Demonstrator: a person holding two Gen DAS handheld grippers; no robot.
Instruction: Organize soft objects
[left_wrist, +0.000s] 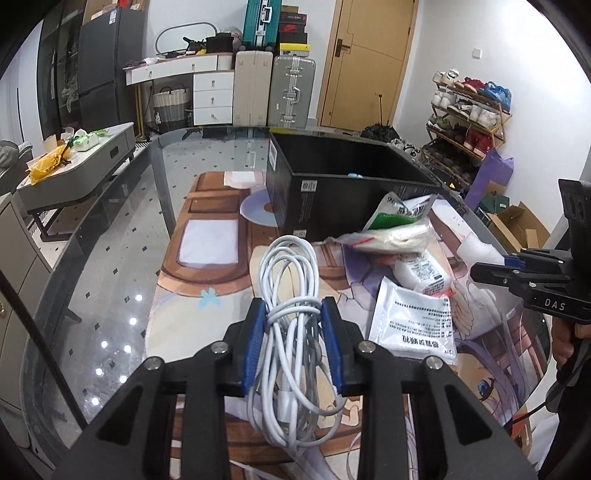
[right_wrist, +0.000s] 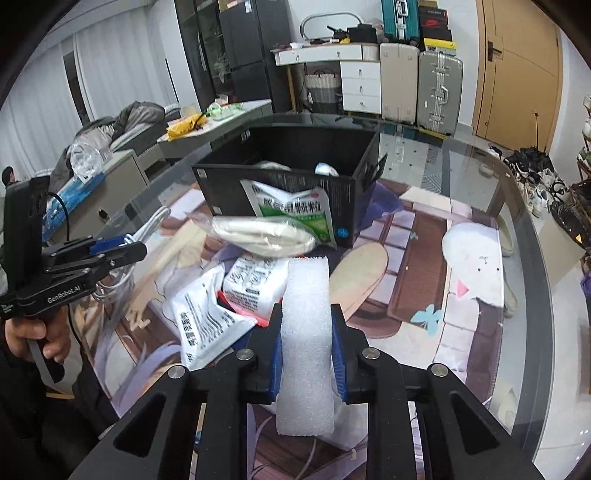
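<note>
Left tool (left_wrist: 293, 314) pinching a coiled white cable (left_wrist: 291, 295) at lower centre of the left wrist view, blue pads (left_wrist: 258, 343) pressed on both sides of the bundle where a few turns wrap around it. Loops sticking out above the pads toward the black box (left_wrist: 332, 192) in the middle of the frame, more loops and what looks like a plug end hanging below. Probably light, limp and a little slippery; best held right at the wrapped waist, as now, because a single loop would slide out and let the coil open.

Right tool (right_wrist: 306, 332) closed on a white foam strip (right_wrist: 306, 347) at lower centre of the right wrist view, the foam standing up between the pads and visibly narrower there. Very light and springy by the look, easy to crush or tear, so only gentle pressure in the middle part needed.

Other soft things heaped on the printed mat of the glass counter (right_wrist: 517, 206), between the tools and the box: a green and white sachet (right_wrist: 295, 210) leaning on the box wall, a clear bag of pale fabric (right_wrist: 266, 236) under it, a grey printed pouch (right_wrist: 207, 325) and a white printed packet (right_wrist: 255, 284) nearer. Pouches flat and smooth, likely to slip; an edge or corner seems the safer place to take. Something white and something pale blue already inside the box (right_wrist: 325, 168), not clear what.
</note>
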